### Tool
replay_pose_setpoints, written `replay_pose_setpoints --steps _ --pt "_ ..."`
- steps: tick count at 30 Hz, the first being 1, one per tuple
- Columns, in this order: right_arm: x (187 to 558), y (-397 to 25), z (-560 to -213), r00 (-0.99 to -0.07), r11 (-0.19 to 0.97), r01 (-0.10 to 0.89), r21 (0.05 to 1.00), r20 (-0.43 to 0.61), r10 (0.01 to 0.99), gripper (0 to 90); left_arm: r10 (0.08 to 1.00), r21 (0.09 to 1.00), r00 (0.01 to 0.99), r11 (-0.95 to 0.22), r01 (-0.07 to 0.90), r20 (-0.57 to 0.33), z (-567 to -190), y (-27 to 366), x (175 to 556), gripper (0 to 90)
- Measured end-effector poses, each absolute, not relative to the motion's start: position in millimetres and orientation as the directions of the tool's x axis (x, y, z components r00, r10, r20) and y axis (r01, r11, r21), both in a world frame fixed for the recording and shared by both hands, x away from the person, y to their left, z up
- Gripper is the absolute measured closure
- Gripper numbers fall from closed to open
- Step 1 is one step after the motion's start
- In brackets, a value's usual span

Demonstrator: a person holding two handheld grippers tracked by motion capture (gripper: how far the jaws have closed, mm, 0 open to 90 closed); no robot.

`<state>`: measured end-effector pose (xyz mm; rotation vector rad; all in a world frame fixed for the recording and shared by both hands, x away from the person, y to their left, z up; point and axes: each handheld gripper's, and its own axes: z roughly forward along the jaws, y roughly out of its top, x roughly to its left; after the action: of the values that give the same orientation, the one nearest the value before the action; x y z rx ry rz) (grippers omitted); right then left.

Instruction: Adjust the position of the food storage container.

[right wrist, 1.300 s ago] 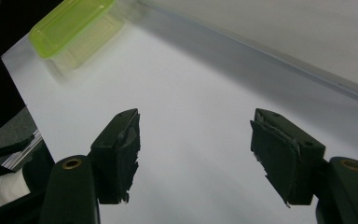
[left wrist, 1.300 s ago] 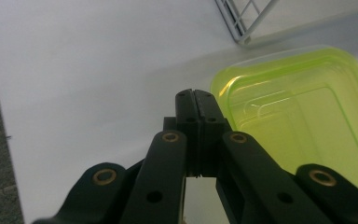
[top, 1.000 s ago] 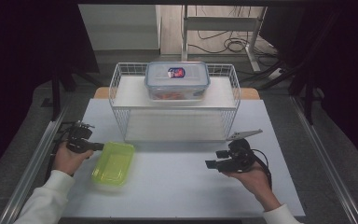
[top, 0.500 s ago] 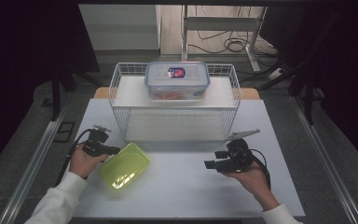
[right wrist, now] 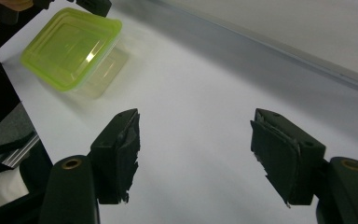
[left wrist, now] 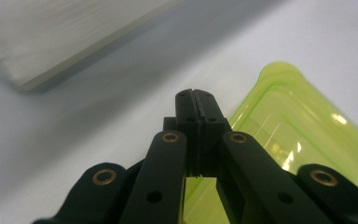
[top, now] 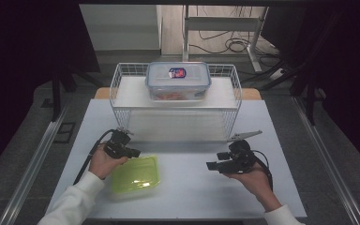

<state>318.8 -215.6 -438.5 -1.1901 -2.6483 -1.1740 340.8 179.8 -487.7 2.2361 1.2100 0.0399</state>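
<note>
A lime-green plastic container lies on the white table, left of centre. My left gripper is at its far left edge, jaws pressed together on the rim. In the left gripper view the shut gripper covers the edge of the green container. My right gripper hovers low over the table's right half, pointing left, open with nothing between its fingers. From the right gripper view, the open gripper faces bare table, and the green container sits at the upper left with the left gripper on its far corner.
A white wire basket stands across the back of the table. On top of it rests a clear lidded box with a blue label. A metal rail runs along each side of the table.
The left gripper has travelled right and toward the table's middle, and the green container came with it and turned. The right gripper has barely shifted.
</note>
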Motion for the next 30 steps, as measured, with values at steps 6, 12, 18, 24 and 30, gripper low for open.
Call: replay_pose_setpoints --steps 6,12,18,24,30 --pt "318.3 -216.3 -438.5 -0.710 0.428 0.648 0.630 0.294 0.640 32.8 0.790 0.542 0.576 -0.397 0.741 -0.209 -475.6 192.5 332.7 89.9" --pt "317.5 -218.2 -437.9 -0.708 0.422 0.648 0.634 0.295 0.642 32.8 0.840 0.565 0.492 -0.296 0.770 -0.231 -463.6 243.3 307.0 90.0" --pt "317.3 -219.1 -436.4 -0.706 0.420 0.648 0.635 0.294 0.644 32.8 0.864 0.521 0.438 -0.261 0.813 -0.250 -475.8 275.7 273.6 89.9" --pt "318.1 -216.1 -436.3 -0.708 0.422 0.648 0.634 0.297 0.641 32.8 0.859 0.461 0.440 -0.290 0.839 -0.261 -496.3 274.2 257.8 89.5" --pt "319.0 -214.5 -436.3 -0.712 0.425 0.645 0.635 0.297 0.637 32.7 0.840 0.441 0.473 -0.330 0.835 -0.266 -503.0 256.0 261.9 89.7"
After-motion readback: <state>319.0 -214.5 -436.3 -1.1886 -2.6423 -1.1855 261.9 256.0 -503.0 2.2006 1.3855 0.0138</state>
